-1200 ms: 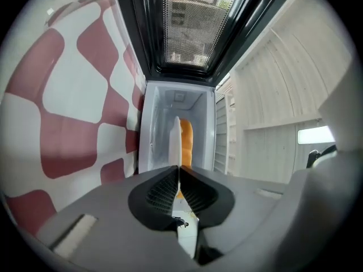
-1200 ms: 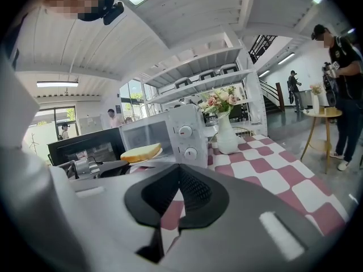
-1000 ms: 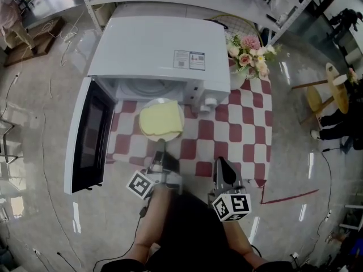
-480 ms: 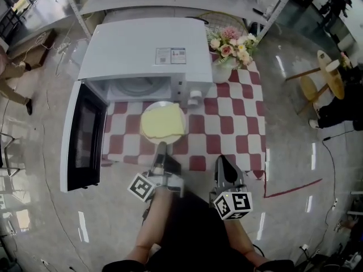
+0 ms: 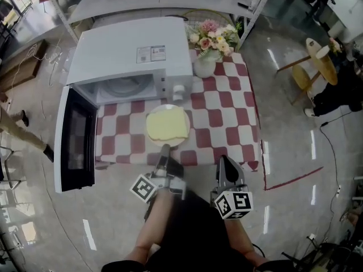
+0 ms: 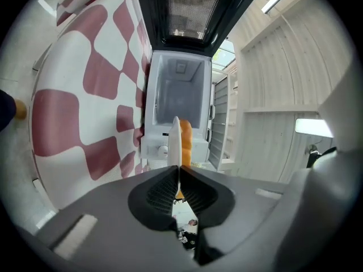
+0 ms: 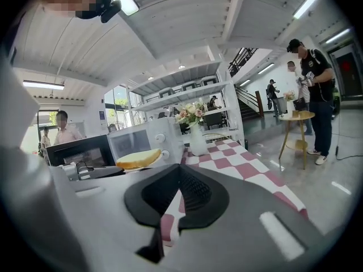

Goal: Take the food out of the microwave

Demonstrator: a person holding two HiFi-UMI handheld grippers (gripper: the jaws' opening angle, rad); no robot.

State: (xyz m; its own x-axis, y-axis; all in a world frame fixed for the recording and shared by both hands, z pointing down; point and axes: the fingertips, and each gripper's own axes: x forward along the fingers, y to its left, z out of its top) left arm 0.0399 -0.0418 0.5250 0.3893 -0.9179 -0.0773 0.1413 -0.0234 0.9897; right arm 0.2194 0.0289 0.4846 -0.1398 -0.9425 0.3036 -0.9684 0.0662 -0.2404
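Note:
A white plate [image 5: 180, 137] carrying a flat yellow food [image 5: 167, 123] hangs over the red-and-white checked cloth [image 5: 227, 118], in front of the white microwave [image 5: 130, 52]. The microwave's door [image 5: 74, 137] stands open to the left. My left gripper [image 5: 164, 150] is shut on the plate's near rim. In the left gripper view the plate [image 6: 176, 137] shows edge-on between the pads, with the food [image 6: 186, 143] beside it and the left gripper [image 6: 177, 177] clamped on the rim. My right gripper [image 5: 223, 162] is shut and holds nothing; its own view shows the right gripper [image 7: 180, 171] and the food [image 7: 139, 158] at left.
A white vase of flowers [image 5: 205, 67] stands on the cloth right of the microwave. Small round wooden tables [image 5: 317, 61] and people stand on the glossy floor at far right. A person walks at the left edge [image 5: 17, 126]. Shelving runs behind the microwave.
The plate with the food has drawn away from the microwave's opening, toward me and out over the cloth. Both grippers have pulled back with it, and the microwave now sits farther up-left in view.

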